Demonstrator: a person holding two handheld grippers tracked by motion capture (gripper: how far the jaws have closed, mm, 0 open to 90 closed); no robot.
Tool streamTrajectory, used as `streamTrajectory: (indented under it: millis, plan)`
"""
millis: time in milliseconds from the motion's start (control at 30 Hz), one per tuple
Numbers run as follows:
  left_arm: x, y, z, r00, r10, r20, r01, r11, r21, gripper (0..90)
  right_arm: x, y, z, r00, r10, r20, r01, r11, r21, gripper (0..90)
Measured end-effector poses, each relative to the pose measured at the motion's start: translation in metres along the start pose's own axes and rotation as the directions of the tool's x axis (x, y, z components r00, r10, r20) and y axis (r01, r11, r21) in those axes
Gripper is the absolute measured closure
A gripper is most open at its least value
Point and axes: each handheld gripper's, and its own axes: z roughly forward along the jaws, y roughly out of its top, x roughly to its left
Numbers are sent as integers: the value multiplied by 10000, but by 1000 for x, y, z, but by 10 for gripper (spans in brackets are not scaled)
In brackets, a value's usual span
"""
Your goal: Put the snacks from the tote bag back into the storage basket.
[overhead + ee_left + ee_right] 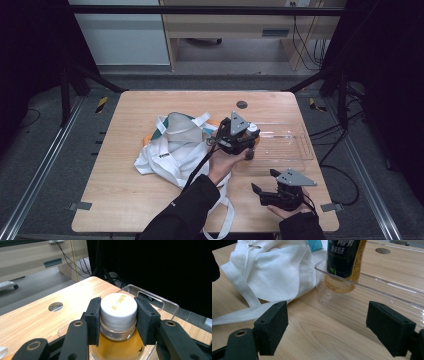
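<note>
The bottle (117,322) of amber tea stands upright at the left end of the clear plastic tray (292,150), its base just inside the tray wall in the right gripper view, where its dark label (343,257) faces the camera. Its white cap (118,307) is clamped between the two black pads of the left gripper (118,320), which grasps the bottle by the cap and neck from above. In the high view the left gripper (239,136) sits over the tray's left end, right of the table's middle, with the person's left hand (225,162) beneath it. Just left of the tray lies a white cloth bag (172,150), crumpled, with a strap (239,312) trailing toward the near edge. The right gripper (266,186) rests near the table's near right edge, jaws spread wide and holding nothing, pointing toward the tray. Beyond the tray, a round grommet hole (242,104) sits in the wooden table (125,195) near its far edge.
</note>
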Motion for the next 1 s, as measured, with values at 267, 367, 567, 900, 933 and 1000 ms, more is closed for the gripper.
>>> streamTrajectory:
  millis: [267, 367, 567, 900, 933, 1000]
  plan:
    - [-1, -8, 3, 10000, 35, 24, -36, 9998, 185, 586, 0, 0, 0, 10000, 42, -14, -42, 10000, 33, 179]
    - [-1, -12, 5, 10000, 37, 16, -38, 9996, 274, 586, 0, 0, 0, 10000, 38, -13, -38, 10000, 33, 179]
    - [-2, -17, 7, 10000, 28, 21, -28, 9994, 359, 585, 0, 0, 0, 10000, 12, 12, -12, 10000, 58, 178]
    - [-2, -25, 11, 10000, 68, 34, -69, 9986, 516, 585, 0, 0, 0, 10000, 31, 19, -31, 10000, 22, 177]
    - [-3, -25, 11, 10000, 67, 31, -69, 9987, 499, 585, 0, 0, 0, 10000, 21, 22, -21, 10000, 34, 177]
    - [-3, -25, 11, 10000, 83, 34, -85, 9988, 477, 585, 0, 0, 0, 10000, 44, 24, -44, 10000, 25, 177]
